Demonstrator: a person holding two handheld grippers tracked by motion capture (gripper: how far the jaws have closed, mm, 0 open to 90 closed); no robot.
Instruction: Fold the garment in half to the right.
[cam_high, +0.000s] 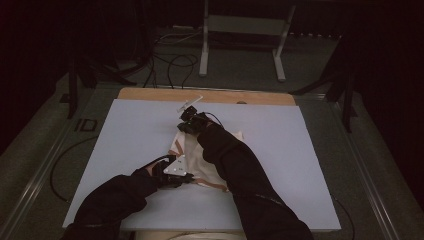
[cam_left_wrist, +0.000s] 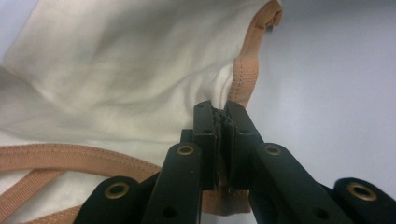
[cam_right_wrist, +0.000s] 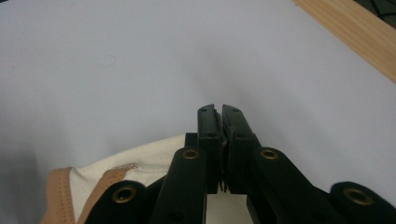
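Nearest the high camera, two dark sleeves (cam_high: 250, 195) were seen coming in from the bottom edge and reaching over a pale blue-grey board (cam_high: 125, 130) that was laid on a table with a wooden strip (cam_high: 150, 94) showing along its far side. At the middle of the board a cream cloth (cam_high: 197, 160) edged with tan binding (cam_left_wrist: 245, 74) was spread, partly covered by the right forearm. The left gripper (cam_high: 186, 176) was held low at the cloth's near left edge, and its grey three-cornered plate was seen on top. In the left gripper view its two black jaws were pressed together, and a fold of the cream fabric, just beside the tan binding, was pinched between the pads; more binding was seen running across the lower left of that view and under the jaws. The right gripper (cam_high: 186, 120) was held at the cloth's far edge, with its cable trailing away over the board. In the right gripper view (cam_right_wrist: 219, 140) its jaws were likewise closed, with barely a slit left between the tips; cream fabric and a stretch of tan binding were seen below and to the left of them, and a light patch was seen under the jaws, but whether cloth was actually caught between the pads could not be told. Beyond the table, a grey floor with dark cables (cam_high: 170, 65) and a pale metal stand (cam_high: 240, 40) were visible.
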